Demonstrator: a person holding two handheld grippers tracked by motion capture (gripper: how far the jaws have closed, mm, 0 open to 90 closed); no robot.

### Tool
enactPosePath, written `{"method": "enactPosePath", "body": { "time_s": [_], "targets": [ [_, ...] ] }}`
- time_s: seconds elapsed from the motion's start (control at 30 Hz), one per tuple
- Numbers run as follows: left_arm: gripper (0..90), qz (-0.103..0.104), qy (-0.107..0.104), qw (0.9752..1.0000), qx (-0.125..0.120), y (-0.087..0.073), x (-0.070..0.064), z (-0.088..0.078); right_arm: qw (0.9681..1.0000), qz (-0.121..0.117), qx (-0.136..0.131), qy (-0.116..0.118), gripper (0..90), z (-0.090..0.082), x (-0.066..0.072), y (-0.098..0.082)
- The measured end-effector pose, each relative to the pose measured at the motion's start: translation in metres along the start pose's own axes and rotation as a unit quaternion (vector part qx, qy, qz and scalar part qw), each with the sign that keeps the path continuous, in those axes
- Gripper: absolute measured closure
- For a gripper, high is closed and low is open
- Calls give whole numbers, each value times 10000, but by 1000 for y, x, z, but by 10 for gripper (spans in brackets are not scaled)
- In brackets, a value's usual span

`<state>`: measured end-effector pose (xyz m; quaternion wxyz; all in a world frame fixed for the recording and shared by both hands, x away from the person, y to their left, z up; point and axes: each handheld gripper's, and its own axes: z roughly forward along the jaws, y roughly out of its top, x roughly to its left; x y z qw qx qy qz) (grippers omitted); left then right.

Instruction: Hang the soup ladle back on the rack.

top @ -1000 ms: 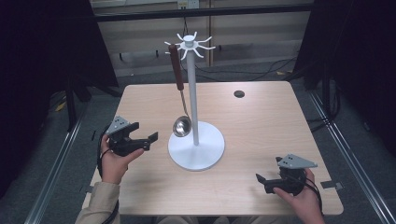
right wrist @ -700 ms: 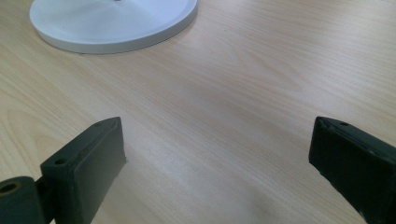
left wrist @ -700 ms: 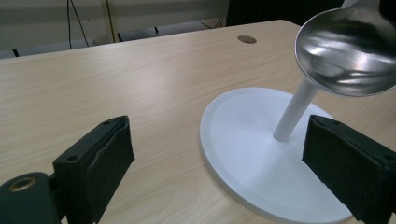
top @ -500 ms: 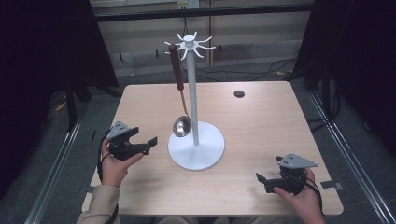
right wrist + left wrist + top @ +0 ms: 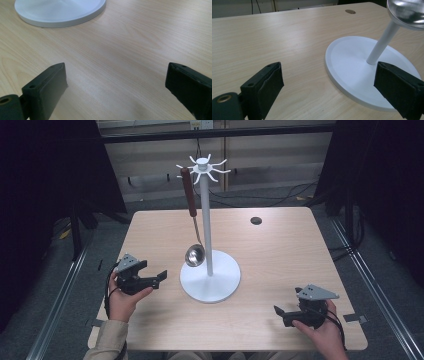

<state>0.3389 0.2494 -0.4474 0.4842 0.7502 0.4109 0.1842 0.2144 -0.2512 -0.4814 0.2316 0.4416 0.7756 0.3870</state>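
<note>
Both grippers are resting with jaws apart; the left gripper (image 5: 159,278) is sliding nearer the stand (image 5: 210,282), where the ladle (image 5: 194,255) is hanging, likely approaching it, while the right gripper (image 5: 278,311) is idling.

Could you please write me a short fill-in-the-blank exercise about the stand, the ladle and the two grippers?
1. The ladle hangs from a hook of the white ____.
2. The ladle's handle is coloured ____.
3. The fingers of the left gripper are spread ____.
4. The right gripper holds ____.

Missing words: stand; brown; open; nothing
</note>
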Motion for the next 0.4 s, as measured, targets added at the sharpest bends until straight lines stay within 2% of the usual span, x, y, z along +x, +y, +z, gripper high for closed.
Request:
{"method": "enactPosePath", "body": {
  "time_s": [0.4],
  "targets": [
    [84,88,-6,9998,191,-9,-4,5,10000,-16,13,4,37,1,1,0]
  ]
}}
